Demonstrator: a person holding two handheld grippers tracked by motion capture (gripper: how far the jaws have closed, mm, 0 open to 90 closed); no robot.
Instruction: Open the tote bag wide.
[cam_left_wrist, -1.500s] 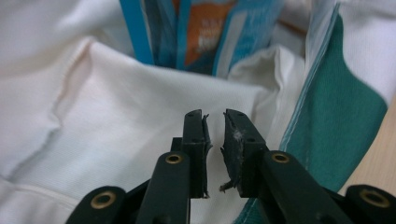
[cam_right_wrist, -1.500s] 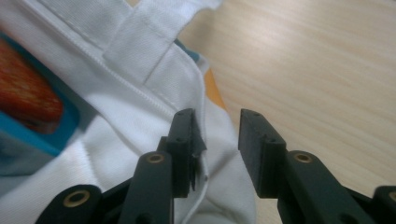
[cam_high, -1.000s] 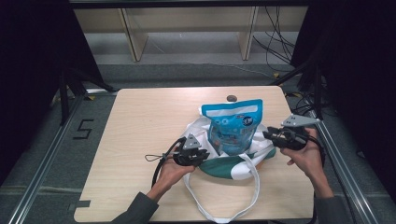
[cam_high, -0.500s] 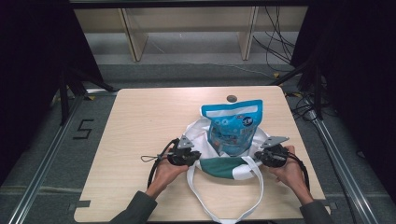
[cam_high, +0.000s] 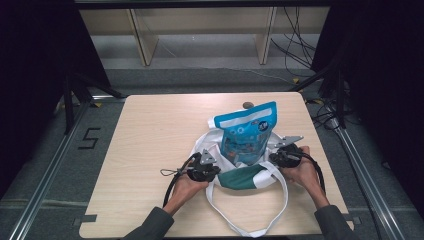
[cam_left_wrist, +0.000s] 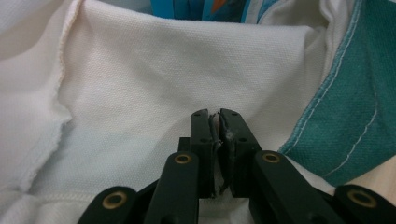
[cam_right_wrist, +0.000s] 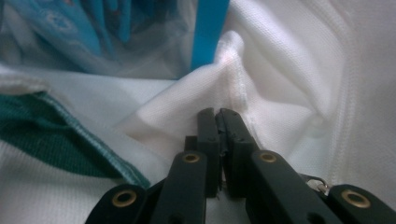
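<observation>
High view: both hands have dropped to the table (cam_high: 150, 135), left gripper (cam_high: 214, 171) and right gripper (cam_high: 274, 158) just clamped on the tote bag (cam_high: 245, 178) flanking the blue pouch (cam_high: 245, 135), likely readying a lift.

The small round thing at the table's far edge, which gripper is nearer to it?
Right. The right gripper sits below and right of the round thing; the left gripper lies farther, lower left.

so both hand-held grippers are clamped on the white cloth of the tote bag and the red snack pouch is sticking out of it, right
Not quite: the snack pouch is blue, not red, as the high view shows. The rest holds: the left hand-held gripper and the right hand-held gripper are each shut on the white cloth of the tote bag, with the pouch sticking out.
</observation>
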